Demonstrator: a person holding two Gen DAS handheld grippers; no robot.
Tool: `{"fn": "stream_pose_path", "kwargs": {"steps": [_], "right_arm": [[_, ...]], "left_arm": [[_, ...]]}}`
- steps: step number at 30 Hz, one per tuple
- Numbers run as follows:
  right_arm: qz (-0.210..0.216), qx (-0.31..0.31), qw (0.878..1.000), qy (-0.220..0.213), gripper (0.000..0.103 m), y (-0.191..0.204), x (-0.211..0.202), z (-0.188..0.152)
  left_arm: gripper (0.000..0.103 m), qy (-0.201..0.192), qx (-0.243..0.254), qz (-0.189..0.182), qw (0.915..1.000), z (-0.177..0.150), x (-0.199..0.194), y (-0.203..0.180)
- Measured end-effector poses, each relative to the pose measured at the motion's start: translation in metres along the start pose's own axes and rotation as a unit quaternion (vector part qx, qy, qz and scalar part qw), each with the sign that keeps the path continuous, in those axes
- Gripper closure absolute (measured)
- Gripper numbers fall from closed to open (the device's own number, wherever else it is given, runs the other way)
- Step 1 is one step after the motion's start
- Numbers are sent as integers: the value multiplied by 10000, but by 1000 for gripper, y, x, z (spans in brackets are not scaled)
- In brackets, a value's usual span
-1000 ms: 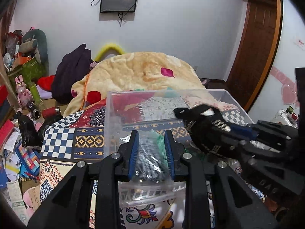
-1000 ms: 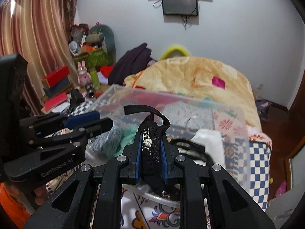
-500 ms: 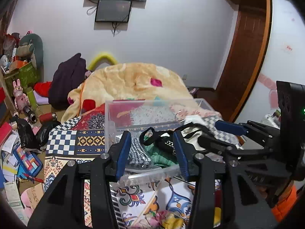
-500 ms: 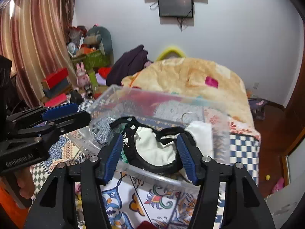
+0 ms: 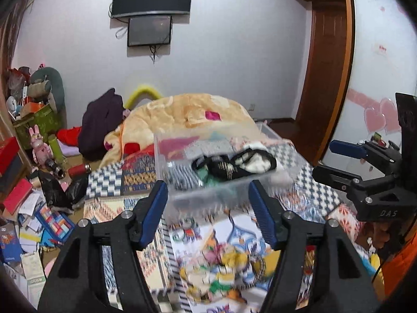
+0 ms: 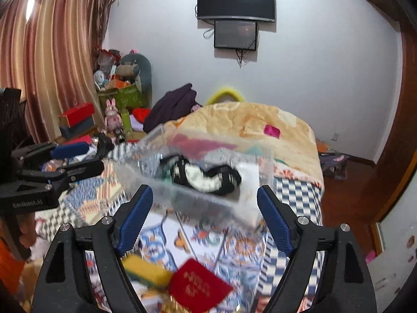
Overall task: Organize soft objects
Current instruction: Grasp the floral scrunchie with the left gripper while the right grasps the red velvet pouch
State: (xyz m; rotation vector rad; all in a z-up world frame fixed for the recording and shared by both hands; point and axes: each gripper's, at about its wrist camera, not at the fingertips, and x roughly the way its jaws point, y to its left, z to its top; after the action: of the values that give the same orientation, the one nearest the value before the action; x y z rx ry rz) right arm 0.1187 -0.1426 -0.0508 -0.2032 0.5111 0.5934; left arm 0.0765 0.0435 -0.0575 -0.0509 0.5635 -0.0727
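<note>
Both sets of jaws stand spread wide with nothing between them — the left gripper [image 5: 208, 208] and the right gripper [image 6: 206, 216] each hang above the patterned bedspread [image 5: 234, 234], short of the clear plastic bin [image 5: 224, 187]. Inside the bin, near its front wall, lies a black strappy garment [image 6: 208, 174] with white lining, draped over green and grey knitted pieces; motion blur hides finer detail. Close under the right gripper sit a red pouch [image 6: 200, 287] and a yellow soft item [image 6: 146, 271] on the bedspread. Behind the bin rises a bunched peach blanket [image 6: 247, 122].
</note>
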Motion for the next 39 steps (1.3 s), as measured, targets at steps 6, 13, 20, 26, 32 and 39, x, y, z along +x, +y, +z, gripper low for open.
{"fn": "stream_pose_path", "kwargs": {"steps": [6, 13, 20, 26, 32, 39], "right_arm": [[3, 149, 9988, 472, 23, -2, 10, -35], [57, 521, 9932, 1043, 23, -11, 26, -71], [201, 766, 9879, 1337, 23, -7, 28, -101], [249, 648, 9890, 1309, 31, 0, 27, -106], [250, 498, 9913, 1196, 62, 5, 25, -107], [273, 682, 9909, 1130, 84, -4, 23, -104]], "left_arm": [[38, 417, 11, -43, 9991, -34, 7, -4], [38, 932, -89, 36, 9956, -73, 22, 2], [43, 1152, -404, 43, 9925, -94, 32, 13], [63, 1144, -592, -133, 9916, -99, 34, 18], [81, 1143, -610, -157, 9914, -98, 33, 17], [94, 978, -496, -47, 9940, -93, 27, 13]]}}
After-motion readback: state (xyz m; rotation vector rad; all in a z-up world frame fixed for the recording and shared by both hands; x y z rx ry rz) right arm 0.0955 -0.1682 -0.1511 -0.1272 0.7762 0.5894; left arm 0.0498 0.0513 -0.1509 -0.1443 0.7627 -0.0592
